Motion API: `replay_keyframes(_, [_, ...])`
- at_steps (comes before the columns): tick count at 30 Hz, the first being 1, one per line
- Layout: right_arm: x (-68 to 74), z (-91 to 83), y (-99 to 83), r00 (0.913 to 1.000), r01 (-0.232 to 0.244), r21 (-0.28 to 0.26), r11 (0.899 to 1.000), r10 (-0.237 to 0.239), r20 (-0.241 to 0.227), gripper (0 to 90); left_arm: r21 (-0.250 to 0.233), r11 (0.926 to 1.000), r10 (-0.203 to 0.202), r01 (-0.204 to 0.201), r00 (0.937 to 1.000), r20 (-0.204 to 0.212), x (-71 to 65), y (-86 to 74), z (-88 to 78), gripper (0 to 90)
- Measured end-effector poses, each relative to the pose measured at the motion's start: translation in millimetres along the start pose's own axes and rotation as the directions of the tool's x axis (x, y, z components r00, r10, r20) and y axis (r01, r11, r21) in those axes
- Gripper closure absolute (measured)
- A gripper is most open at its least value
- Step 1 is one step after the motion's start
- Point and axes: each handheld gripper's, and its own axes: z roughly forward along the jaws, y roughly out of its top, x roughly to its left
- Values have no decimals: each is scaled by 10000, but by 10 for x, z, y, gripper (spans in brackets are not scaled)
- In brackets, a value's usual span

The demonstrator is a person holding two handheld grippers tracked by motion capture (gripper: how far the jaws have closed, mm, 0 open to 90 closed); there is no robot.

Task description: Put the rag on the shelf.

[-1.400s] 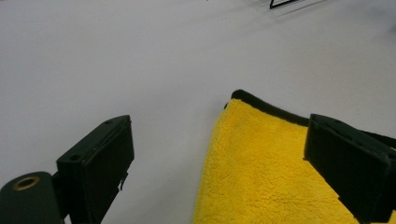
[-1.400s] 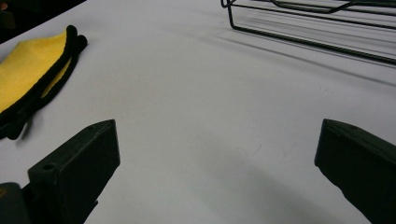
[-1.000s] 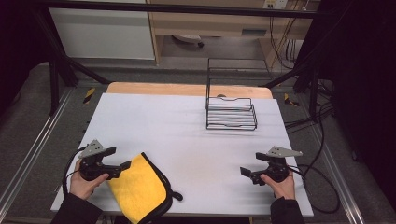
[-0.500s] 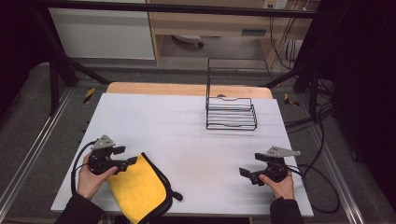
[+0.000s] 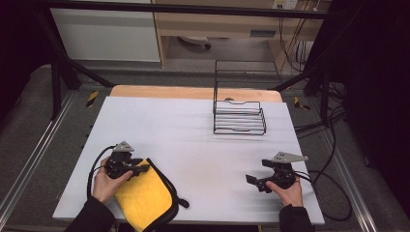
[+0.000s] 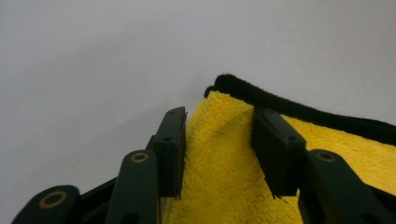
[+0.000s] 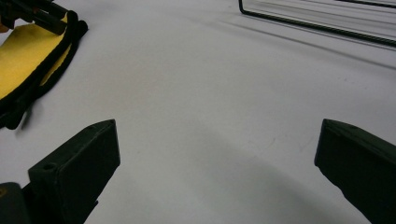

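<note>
Bright yellow, fluffy cloth (image 5: 140,198) with a black trim running round its edge, sitting at the lower left of the high view on a plain pale grey-white tabletop (image 5: 193,145), and a strip of light wood shows along the tabletop's far edge. Upper right of centre, a black wire rack (image 5: 239,116), thin dark bars and no pattern. Both grippers are black, the left gripper (image 5: 140,169) and the right gripper (image 5: 251,180), each topped with a grey plate, brass-coloured rings on the left one's jaws.
</note>
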Motion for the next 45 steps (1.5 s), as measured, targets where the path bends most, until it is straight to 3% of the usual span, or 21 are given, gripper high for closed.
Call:
replay_keyframes(3, [2, 1, 3, 10000, 1, -5, 10000, -1, -17, 7, 154, 9998, -121, 121, 9999, 34, -4, 5, 8, 571])
replay_keyframes(7, [5, 9, 1, 10000, -16, -17, 10000, 16, -24, 7, 278, 9996, 8, -5, 9999, -109, -54, 11, 7, 616])
replay_keyframes(11, [9, 17, 1, 10000, -39, 52, 10000, 39, -31, 7, 518, 9986, 127, -127, 9999, 1, -74, 24, -7, 750])
replay_keyframes(15, [4, 24, 0, 10000, 54, 70, 10000, -54, -37, 7, 574, 9982, 153, -150, 9999, -51, -89, 34, -22, 802])
replay_keyframes(19, [5, 21, 2, 10000, 35, 81, 10000, -35, -33, 7, 361, 9985, 411, -404, 9990, -178, -135, 51, -45, 819])
replay_keyframes(20, [9, 16, 4, 10000, -22, 67, 10000, 22, -30, 7, 93, 9979, 649, -648, 9978, -153, -173, 78, -77, 820])
replay_keyframes(23, [10, 19, 6, 10000, 4, 48, 10000, -4, -43, 7, -395, 9954, 871, -868, 9962, 61, -224, 132, -133, 825])
replay_keyframes(26, [13, 26, 6, 10000, -17, 68, 10000, 17, -46, 7, -588, 9929, 1039, -1030, 9945, 122, -273, 177, -143, 828])
replay_keyframes(29, [15, 31, 8, 10000, 12, 81, 10000, -12, -34, 7, -767, 9879, 1371, -1347, 9902, 275, -368, 272, -99, 829])
replay_keyframes(36, [33, 45, 18, 10000, 59, 64, 10000, -59, 12, 9, -517, 9761, 2142, -2112, 9749, 605, -700, 590, 264, 830])
replay_keyframes(45, [46, 70, 22, 9999, 58, 70, 10000, -59, 139, 10, -524, 9689, 2459, -2420, 9652, 888, -974, 869, 578, 829])
